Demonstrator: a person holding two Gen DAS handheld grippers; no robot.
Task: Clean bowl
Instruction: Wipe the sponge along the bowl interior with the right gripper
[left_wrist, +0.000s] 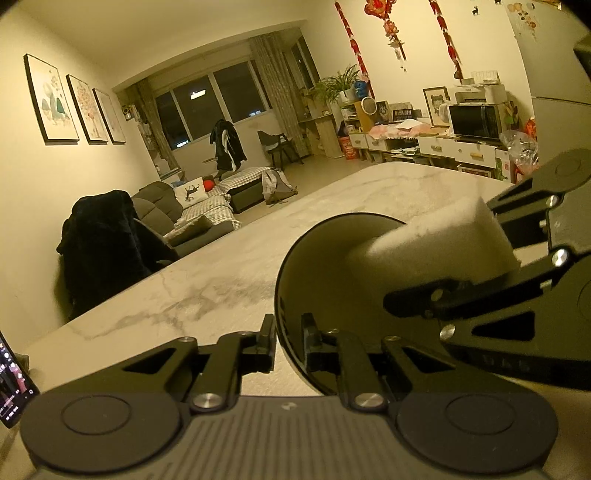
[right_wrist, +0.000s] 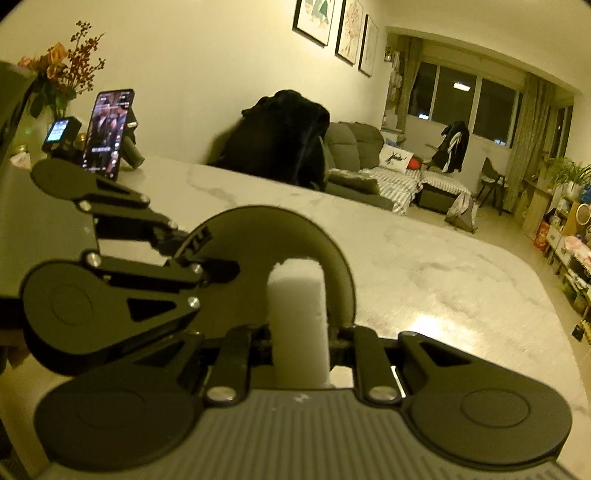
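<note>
Bowl of dark glossy glass (left_wrist: 325, 280), tilted over the white marble bench (left_wrist: 207, 288), is pinched at its rim by our left gripper (left_wrist: 289, 345) while our right gripper (right_wrist: 299, 336), clenched on a white foam sponge block (right_wrist: 297, 306), presses it inside.

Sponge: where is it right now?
The white sponge is clamped in the right gripper, its far end inside the dark bowl, whose rim the left gripper pinches.

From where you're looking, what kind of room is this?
Likely a home's open living and dining room: a marble-look table up front, a grey sofa under framed pictures, and a microwave on low cabinets.
</note>
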